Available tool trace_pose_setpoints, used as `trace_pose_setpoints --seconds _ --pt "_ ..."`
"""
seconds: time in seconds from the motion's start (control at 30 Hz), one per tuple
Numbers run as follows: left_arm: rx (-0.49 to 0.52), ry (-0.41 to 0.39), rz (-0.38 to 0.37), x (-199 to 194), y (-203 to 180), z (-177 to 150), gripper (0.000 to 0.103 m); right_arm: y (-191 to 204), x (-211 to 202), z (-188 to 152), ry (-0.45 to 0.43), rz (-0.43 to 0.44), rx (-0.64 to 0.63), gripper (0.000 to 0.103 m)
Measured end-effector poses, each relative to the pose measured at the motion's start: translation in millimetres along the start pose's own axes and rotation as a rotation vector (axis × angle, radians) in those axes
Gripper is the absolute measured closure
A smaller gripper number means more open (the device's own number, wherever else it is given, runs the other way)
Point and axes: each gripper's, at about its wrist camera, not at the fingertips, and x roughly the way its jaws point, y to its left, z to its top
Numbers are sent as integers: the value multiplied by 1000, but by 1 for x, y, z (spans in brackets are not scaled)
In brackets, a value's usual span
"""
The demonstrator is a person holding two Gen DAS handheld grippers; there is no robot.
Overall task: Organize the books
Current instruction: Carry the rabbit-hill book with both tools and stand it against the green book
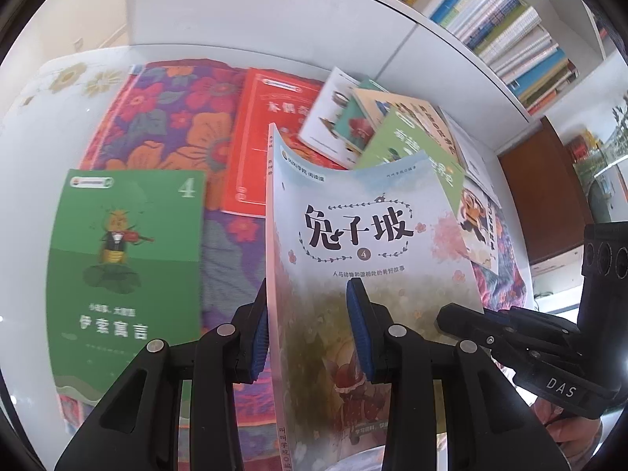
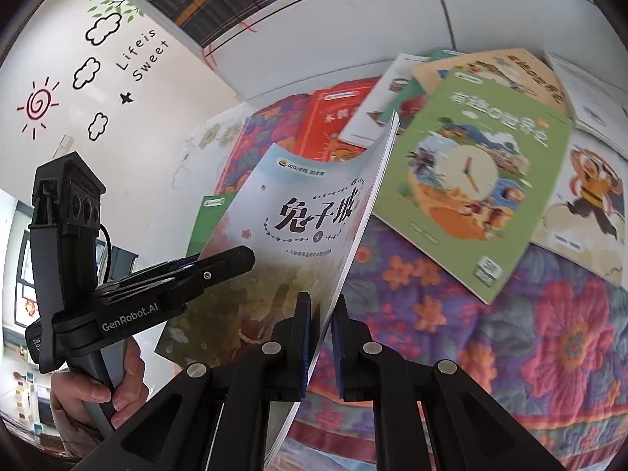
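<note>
A light blue book (image 1: 365,231) with dark title lettering is lifted off the floral cloth (image 2: 510,333), its cover bowed. My left gripper (image 1: 308,286) is shut on the spine side, with the blue pads (image 1: 359,314) against the cover. My right gripper (image 2: 322,300) is shut on the page edge of the same book (image 2: 290,216). Each gripper shows in the other's view: the right gripper (image 1: 451,318) at the book's lower right corner, the left gripper (image 2: 235,255) at its left edge. A green book (image 1: 125,259) lies flat on the left.
A red book (image 1: 267,137) and a loose pile lie on the cloth behind, among them a light green clock book (image 2: 471,188) and a monkey book (image 2: 588,204). A white bookshelf (image 1: 510,19) full of books stands behind. A hand (image 2: 90,388) holds the left gripper's handle.
</note>
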Motion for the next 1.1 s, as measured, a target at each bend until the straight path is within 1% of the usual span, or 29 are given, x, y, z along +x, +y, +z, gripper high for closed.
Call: trace_pose_setpoints --seconds 0.2,0.5,0.73,0.9,1.1 --pt "-32 -13 16 -9 25 2 71 27 16 8 13 11 -40 93" --pt "-82 -42 34 -22 66 5 71 56 45 17 42 33 -80 93" --pt "-114 -63 54 -32 97 6 71 85 64 19 19 44 -112 92" --pt "-147 -79 69 -38 122 4 71 100 80 21 24 73 -109 92" --pt "-185 -86 91 -42 146 -2 71 120 96 22 28 82 -134 92"
